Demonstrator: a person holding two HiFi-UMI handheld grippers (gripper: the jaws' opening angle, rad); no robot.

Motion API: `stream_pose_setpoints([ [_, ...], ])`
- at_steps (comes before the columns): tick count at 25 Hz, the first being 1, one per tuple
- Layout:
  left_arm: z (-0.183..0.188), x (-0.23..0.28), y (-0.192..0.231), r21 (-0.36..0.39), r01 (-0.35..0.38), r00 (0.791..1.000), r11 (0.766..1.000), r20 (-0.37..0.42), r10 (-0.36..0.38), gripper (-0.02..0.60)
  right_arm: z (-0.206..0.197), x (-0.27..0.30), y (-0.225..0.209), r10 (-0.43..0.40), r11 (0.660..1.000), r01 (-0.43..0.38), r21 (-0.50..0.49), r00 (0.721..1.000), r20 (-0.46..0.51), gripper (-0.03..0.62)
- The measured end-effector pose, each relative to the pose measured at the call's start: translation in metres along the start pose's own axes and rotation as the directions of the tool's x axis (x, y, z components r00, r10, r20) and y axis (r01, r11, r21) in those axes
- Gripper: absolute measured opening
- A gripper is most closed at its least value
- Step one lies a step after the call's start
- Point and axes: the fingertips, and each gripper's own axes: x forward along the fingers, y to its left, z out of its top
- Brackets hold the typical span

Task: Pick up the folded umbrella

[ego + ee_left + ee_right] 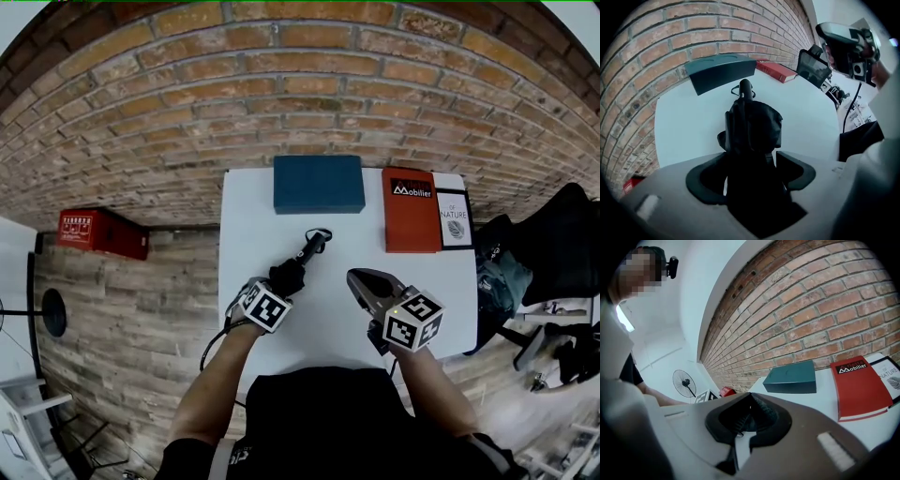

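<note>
The folded black umbrella (312, 247) lies on the white table (253, 216), its handle and strap pointing toward the brick wall. My left gripper (284, 278) points steeply down over its near end. In the left gripper view the umbrella (752, 126) sits between the wide jaws of that gripper (752, 174), and a sliver of table shows beside the left pad, so the pads do not press on it. My right gripper (359, 277) hovers to the umbrella's right; in the right gripper view its tips (750, 397) meet with nothing between them.
A teal box (319, 184) stands at the table's far edge by the brick wall. A red book (411, 209) and a white booklet (454, 217) lie at the far right. A red case (101, 232) sits on the floor to the left, dark bags (553, 244) to the right.
</note>
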Motion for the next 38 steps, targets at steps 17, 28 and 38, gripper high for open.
stream_pose_setpoints([
  [17, -0.002, 0.005, 0.015, 0.056, 0.013, 1.0, 0.998, 0.012, -0.013, 0.272, -0.011, 0.018, 0.067, 0.006, 0.997, -0.007, -0.077, 1.0, -0.016, 0.002],
  [28, 0.025, -0.036, 0.018, -0.101, -0.019, 0.979, 0.995, 0.199, 0.039, 0.265, -0.005, -0.034, 0.033, -0.052, 0.995, 0.053, -0.08, 0.999, 0.014, 0.002],
  [38, 0.089, -0.137, 0.02, -0.276, -0.015, 0.881, 0.961, 0.45, 0.144, 0.267, 0.024, -0.057, -0.01, 0.001, 0.995, 0.003, -0.099, 0.999, 0.034, 0.002],
])
